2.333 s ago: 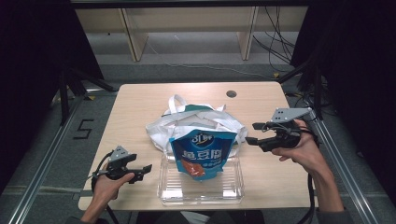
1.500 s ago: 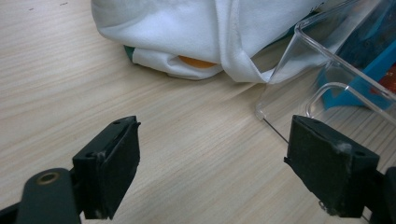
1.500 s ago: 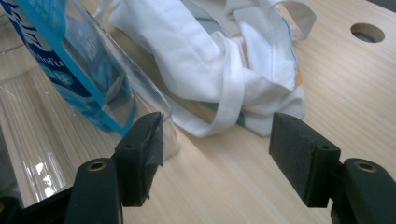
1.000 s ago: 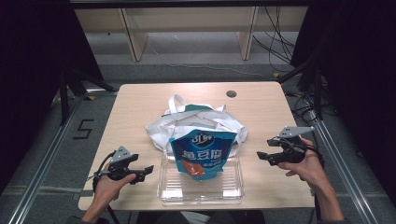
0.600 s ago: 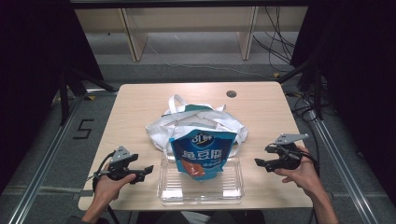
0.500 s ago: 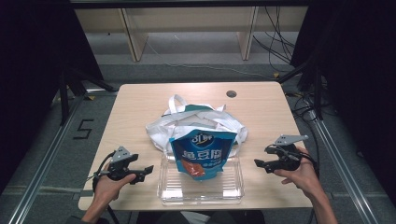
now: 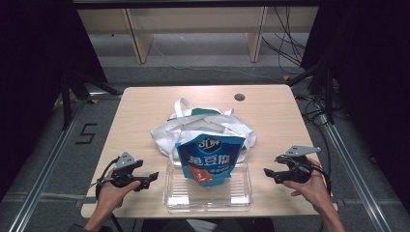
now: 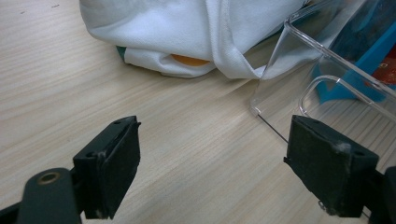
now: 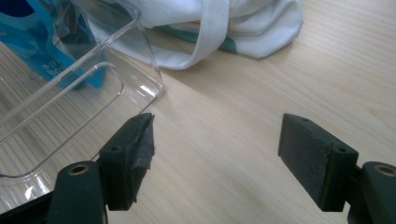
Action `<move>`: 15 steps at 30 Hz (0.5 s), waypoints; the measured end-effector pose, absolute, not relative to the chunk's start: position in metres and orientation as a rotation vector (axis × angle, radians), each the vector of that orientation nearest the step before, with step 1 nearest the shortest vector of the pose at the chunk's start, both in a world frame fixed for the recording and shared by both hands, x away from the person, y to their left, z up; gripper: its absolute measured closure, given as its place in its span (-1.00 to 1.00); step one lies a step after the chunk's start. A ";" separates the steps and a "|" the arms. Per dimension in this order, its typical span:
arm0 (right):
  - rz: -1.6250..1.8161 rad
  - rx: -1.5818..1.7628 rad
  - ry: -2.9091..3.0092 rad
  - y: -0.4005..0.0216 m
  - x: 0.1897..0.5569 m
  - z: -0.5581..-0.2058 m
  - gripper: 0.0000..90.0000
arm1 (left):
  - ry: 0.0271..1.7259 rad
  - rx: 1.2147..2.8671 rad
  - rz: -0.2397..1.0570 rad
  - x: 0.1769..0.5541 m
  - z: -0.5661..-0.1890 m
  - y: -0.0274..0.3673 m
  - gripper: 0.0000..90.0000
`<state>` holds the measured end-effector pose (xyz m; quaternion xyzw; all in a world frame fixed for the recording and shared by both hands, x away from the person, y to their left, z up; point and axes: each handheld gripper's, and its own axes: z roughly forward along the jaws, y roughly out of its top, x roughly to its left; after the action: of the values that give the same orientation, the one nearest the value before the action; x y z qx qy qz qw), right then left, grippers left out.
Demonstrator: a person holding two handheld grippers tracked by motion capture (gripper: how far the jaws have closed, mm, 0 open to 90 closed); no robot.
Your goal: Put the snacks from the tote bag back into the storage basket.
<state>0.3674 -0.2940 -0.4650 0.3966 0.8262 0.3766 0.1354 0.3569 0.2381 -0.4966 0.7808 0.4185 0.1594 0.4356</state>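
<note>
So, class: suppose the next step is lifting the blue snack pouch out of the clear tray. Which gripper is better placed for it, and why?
Neither clearly. The left gripper and right gripper flank the clear tray, jaws open, empty. Perhaps the left, slightly nearer the blue snack pouch.

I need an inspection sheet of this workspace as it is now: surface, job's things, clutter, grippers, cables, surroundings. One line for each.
Surface: light wooden table, with a round dark hole near its far edge.
Job's things: blue snack bag standing in a clear plastic tray; white cloth bag behind the tray, touching it.
Clutter: nothing seen.
Grippers: left gripper open, low beside the tray's left side; right gripper open, beside its right side; both hold nothing.
Cables: black cables on the floor beyond the table's far right.
Surroundings: wooden shelf frame behind; a "5" mark on the floor, left.
</note>
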 end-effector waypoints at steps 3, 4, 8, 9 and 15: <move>1.089 1.151 2.389 -0.293 0.363 -0.469 -0.38 | 1.038 1.949 0.397 0.357 -0.497 0.237 -0.62; 1.084 1.205 2.393 -0.291 0.357 -0.471 -0.39 | 1.034 1.940 0.392 0.357 -0.498 0.236 -0.62; 1.082 1.176 2.375 -0.291 0.350 -0.478 -0.40 | 1.043 1.949 0.394 0.357 -0.497 0.237 -0.62; 1.082 1.176 2.375 -0.291 0.350 -0.478 -0.40 | 1.043 1.949 0.394 0.357 -0.497 0.237 -0.62; 1.122 1.211 2.360 -0.293 0.340 -0.484 -0.46 | 1.038 1.947 0.395 0.357 -0.498 0.236 -0.62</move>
<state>0.3396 -0.2934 -0.4838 0.4168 0.8125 0.3862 0.1305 0.3570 0.2362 -0.4976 0.7820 0.4170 0.1587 0.4352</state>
